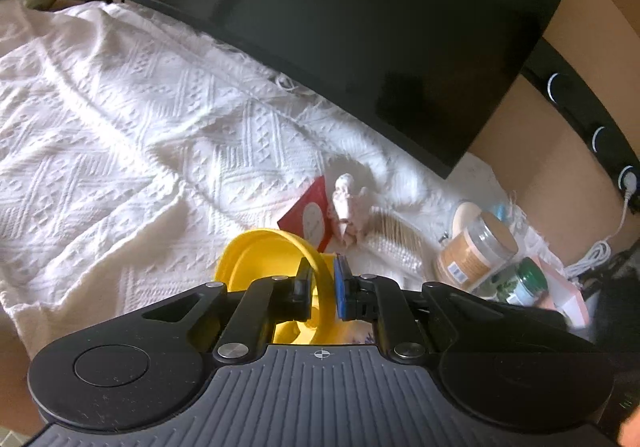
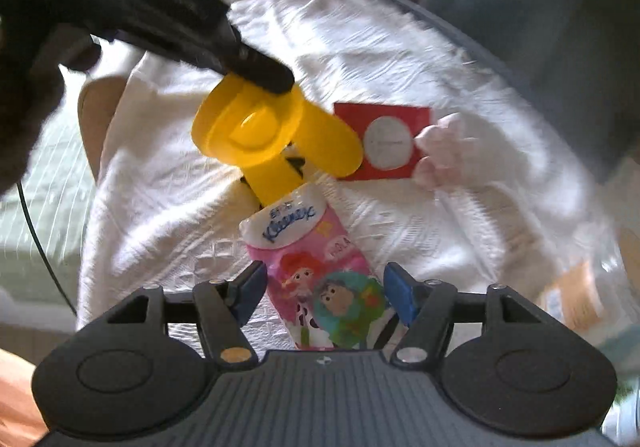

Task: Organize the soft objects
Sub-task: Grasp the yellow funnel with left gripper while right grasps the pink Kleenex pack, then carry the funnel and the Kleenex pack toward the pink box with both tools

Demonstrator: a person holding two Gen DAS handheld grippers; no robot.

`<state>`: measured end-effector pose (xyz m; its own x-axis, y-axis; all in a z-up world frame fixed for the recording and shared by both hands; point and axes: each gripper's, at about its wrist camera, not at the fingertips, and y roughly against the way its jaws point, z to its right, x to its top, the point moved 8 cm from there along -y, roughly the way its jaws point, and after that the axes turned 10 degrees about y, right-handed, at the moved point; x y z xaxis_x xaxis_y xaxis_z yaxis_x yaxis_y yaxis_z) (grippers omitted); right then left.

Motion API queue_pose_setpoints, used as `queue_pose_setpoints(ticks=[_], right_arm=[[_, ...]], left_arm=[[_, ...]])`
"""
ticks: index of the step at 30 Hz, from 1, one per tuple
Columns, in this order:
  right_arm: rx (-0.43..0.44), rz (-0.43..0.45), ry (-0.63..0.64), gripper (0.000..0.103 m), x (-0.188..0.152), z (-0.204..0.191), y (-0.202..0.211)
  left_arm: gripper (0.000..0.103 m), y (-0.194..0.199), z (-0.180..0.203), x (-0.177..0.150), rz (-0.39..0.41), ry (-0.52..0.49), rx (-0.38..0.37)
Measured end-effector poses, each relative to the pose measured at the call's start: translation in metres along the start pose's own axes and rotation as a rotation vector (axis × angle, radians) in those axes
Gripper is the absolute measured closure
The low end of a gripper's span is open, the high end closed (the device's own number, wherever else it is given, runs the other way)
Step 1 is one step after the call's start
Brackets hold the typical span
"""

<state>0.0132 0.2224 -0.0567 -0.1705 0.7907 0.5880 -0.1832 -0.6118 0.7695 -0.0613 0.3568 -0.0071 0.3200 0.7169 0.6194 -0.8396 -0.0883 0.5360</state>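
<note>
A soft pink tissue pack with cartoon pictures [image 2: 316,271] lies on the bumpy white blanket [image 2: 460,207]. It sits right between the two blue pads of the right gripper [image 2: 324,293]. The pads stand wide apart, one on each side, and I do not see them pressing the pack. The pack's long side runs straight away from this gripper, so its narrow sides face the pads. That looks like a good way to squeeze it. The right gripper tips downward over the pack.

The left gripper [image 1: 323,285] is pressed together on the thin edge of a bright yellow plastic holder [image 1: 272,259] and carries it a little above the blanket. The holder hangs just past the far end of the pack, very near it.

A red square card [image 2: 384,143] and a small pale pink soft toy [image 2: 444,151] lie farther off. The right hand is nearer the pack.
</note>
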Motion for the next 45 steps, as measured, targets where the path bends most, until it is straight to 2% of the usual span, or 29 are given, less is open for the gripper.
queue_pose_setpoints(ticks=[3, 4, 5, 7, 8, 12, 18, 20, 22, 24, 27, 29, 32, 34, 36, 42, 45], right_arm=[[0.063, -0.041, 0.013, 0.033, 0.0, 0.0, -0.01], [0.058, -0.051, 0.024, 0.035, 0.0, -0.004, -0.01], [0.04, -0.06, 0.032, 0.04, -0.001, -0.005, -0.008], [0.013, -0.076, 0.004, 0.07, -0.006, -0.005, 0.003], [0.002, -0.087, -0.028, 0.077, -0.009, -0.003, 0.01], [-0.066, -0.071, -0.177, 0.083, -0.028, 0.013, 0.053], [-0.227, -0.068, -0.377, 0.083, -0.084, 0.035, 0.135], [-0.294, -0.083, -0.401, 0.083, -0.103, 0.039, 0.151], [-0.354, -0.11, -0.429, 0.083, -0.123, 0.039, 0.163], [-0.369, -0.126, -0.488, 0.083, -0.141, 0.04, 0.167], [-0.324, -0.12, -0.614, 0.083, -0.16, 0.04, 0.162], [-0.277, -0.105, -0.699, 0.083, -0.171, 0.039, 0.157], [-0.253, -0.097, -0.752, 0.077, -0.178, 0.035, 0.143], [-0.267, -0.107, -0.731, 0.06, -0.179, 0.032, 0.136], [-0.291, -0.124, -0.69, 0.054, -0.178, 0.029, 0.13], [-0.318, -0.179, -0.631, 0.052, -0.182, 0.021, 0.118], [-0.351, -0.168, -0.62, 0.046, -0.184, 0.019, 0.119]], left_arm=[[0.09, 0.003, 0.002, -0.002, -0.014, -0.02, -0.021], [0.09, 0.003, 0.003, -0.002, -0.019, -0.029, -0.022], [0.09, 0.003, 0.005, -0.003, -0.028, -0.041, -0.024], [0.09, 0.003, 0.011, -0.005, -0.044, -0.077, -0.027], [0.09, 0.003, 0.015, -0.006, -0.053, -0.099, -0.03], [0.09, 0.007, 0.044, -0.014, -0.102, -0.194, -0.079], [0.092, 0.015, 0.115, -0.047, -0.2, -0.355, -0.223], [0.092, 0.009, 0.134, -0.062, -0.229, -0.414, -0.241], [0.092, -0.001, 0.139, -0.069, -0.247, -0.423, -0.236], [0.092, -0.007, 0.134, -0.061, -0.23, -0.36, -0.223], [0.09, -0.007, 0.116, -0.033, -0.179, -0.219, -0.211], [0.089, -0.002, 0.106, -0.023, -0.159, -0.205, -0.206], [0.087, 0.011, 0.1, -0.028, -0.18, -0.275, -0.194], [0.086, 0.017, 0.1, -0.039, -0.175, -0.348, -0.16], [0.086, 0.018, 0.102, -0.052, -0.163, -0.428, -0.111], [0.082, 0.008, 0.111, -0.074, -0.15, -0.546, -0.046], [0.082, -0.005, 0.111, -0.083, -0.148, -0.652, 0.042]])
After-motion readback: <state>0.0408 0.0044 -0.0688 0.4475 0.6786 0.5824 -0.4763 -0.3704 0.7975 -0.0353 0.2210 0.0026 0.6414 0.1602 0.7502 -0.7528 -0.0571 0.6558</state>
